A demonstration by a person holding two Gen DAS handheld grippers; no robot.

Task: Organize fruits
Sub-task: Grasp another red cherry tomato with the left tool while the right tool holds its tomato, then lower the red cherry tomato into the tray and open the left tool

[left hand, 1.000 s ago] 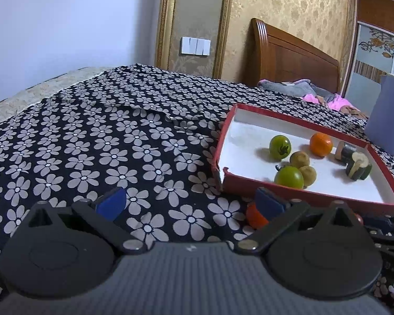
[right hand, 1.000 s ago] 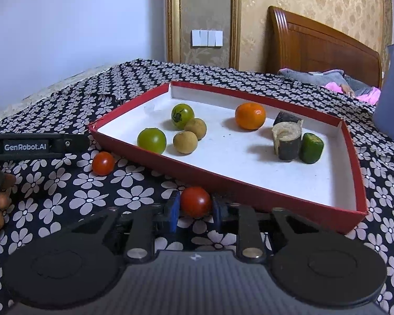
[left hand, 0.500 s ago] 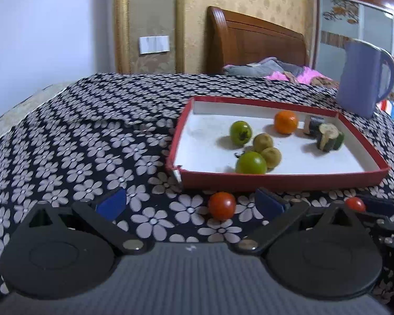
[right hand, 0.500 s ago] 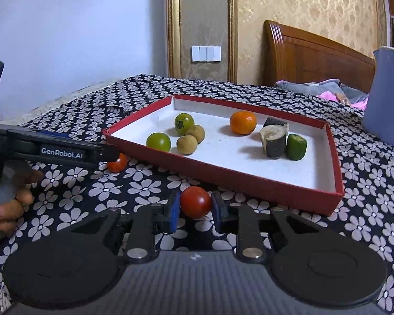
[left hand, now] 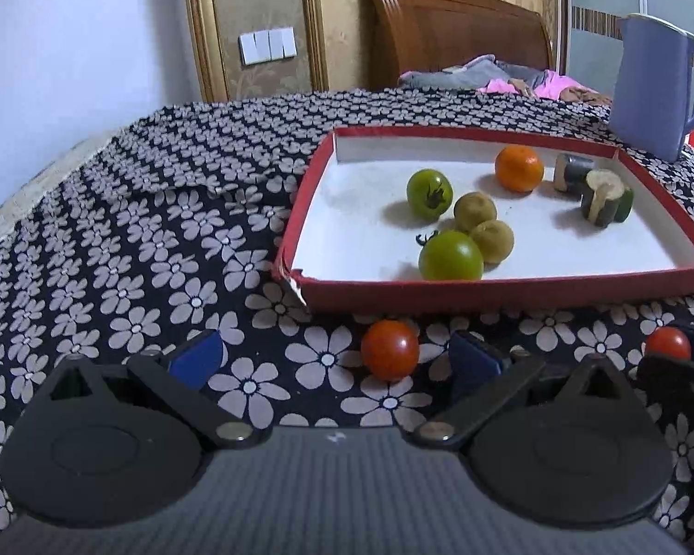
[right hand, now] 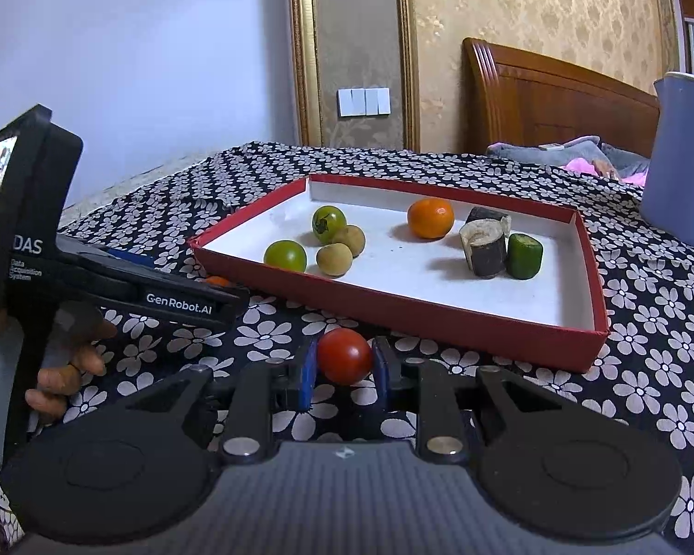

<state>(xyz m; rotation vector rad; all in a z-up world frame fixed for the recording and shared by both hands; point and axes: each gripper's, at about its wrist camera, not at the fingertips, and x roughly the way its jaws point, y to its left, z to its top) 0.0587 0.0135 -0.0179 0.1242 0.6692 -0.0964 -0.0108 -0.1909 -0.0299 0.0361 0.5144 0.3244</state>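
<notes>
We hold the right gripper [right hand: 344, 372] low over the flowered cloth [left hand: 129, 249], its two blue pads pressed against either side of a red tomato [right hand: 344, 355], just in front of the near wall of the red tray [right hand: 393, 314]. Whether the tomato touches the cloth or is lifted off it, we cannot tell. Our left gripper [left hand: 333, 356] is spread wide, blue pads well apart; a second red tomato [left hand: 389, 349] lies on the cloth between them, nearer the right-hand pad and untouched by either, close to the front corner of the tray [left hand: 509, 289]. From the right wrist view this second tomato shows only as an orange-red sliver [right hand: 217, 281] behind the left gripper's body [right hand: 180, 298], which our left hand [right hand: 62, 370] grips at the handle. Inside the tray, on the white floor: two green tomatoes [right hand: 285, 255] [right hand: 329, 223], two tan round fruits [right hand: 334, 259] [right hand: 349, 239] touching each other, an orange [right hand: 430, 217] farther back, and at the right a dark cut stalk piece [right hand: 483, 249] standing beside a green chunk [right hand: 524, 256], with another dark piece partly hidden behind. A blue pitcher [right hand: 684, 157] stands on the cloth beyond the tray's far right corner.
</notes>
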